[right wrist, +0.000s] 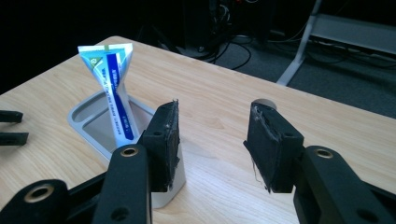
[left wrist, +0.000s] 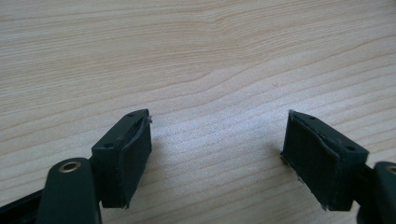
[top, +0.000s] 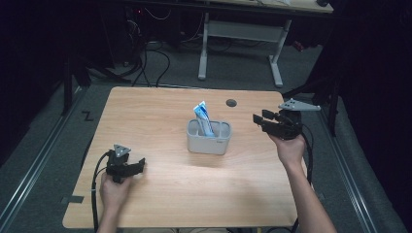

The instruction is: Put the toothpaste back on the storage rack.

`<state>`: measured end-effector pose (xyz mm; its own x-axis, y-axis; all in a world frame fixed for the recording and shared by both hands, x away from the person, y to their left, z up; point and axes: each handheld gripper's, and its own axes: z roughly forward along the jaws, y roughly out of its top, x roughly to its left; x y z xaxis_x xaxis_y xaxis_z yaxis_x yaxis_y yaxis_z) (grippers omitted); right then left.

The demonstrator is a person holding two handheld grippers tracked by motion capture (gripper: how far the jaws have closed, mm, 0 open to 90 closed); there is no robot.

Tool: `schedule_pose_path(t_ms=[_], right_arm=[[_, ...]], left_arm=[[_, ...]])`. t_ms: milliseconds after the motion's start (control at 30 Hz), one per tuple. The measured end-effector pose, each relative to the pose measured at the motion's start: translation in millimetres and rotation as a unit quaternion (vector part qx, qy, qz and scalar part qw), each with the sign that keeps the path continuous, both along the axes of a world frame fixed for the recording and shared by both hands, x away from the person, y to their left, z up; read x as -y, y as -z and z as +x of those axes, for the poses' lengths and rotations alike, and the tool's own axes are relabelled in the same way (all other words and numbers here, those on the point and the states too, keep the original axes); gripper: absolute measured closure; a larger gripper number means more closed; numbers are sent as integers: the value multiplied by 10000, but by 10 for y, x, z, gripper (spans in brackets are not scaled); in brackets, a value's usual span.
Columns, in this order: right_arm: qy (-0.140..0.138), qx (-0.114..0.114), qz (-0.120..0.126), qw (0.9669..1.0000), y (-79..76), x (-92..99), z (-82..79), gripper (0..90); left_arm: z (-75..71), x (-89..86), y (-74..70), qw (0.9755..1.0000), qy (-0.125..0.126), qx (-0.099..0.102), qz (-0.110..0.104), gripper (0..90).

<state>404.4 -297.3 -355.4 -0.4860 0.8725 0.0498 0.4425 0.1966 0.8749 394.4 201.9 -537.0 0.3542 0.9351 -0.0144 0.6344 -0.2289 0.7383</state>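
Between the two claws on the wooden table (top: pixel 160 194) stands a grey holder (top: pixel 209 137), left of the right claw (top: pixel 259 118), with a blue-and-white tube (top: pixel 204 118) leaning upright inside it. Both the right claw and the left claw (top: pixel 141 164) are spread, pinching nothing.

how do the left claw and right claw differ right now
The left claw sits low at the near left of the table, far from the grey holder; the right claw is raised beside that holder, pointing toward it. Both stand open with nothing between the jaws.
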Motion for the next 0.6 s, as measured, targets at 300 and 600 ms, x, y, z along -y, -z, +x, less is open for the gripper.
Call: schedule_pose_path(t_ms=[300, 600], right_arm=[[204, 51, 80, 9997, 49, 174, -113, 538], [397, -18, 238, 9989, 91, 421, -139, 539]], left_arm=[[14, 3, 0, 10000, -24, 0, 24, 242], [11, 7, 1, 10000, -35, 5, 21, 240]])
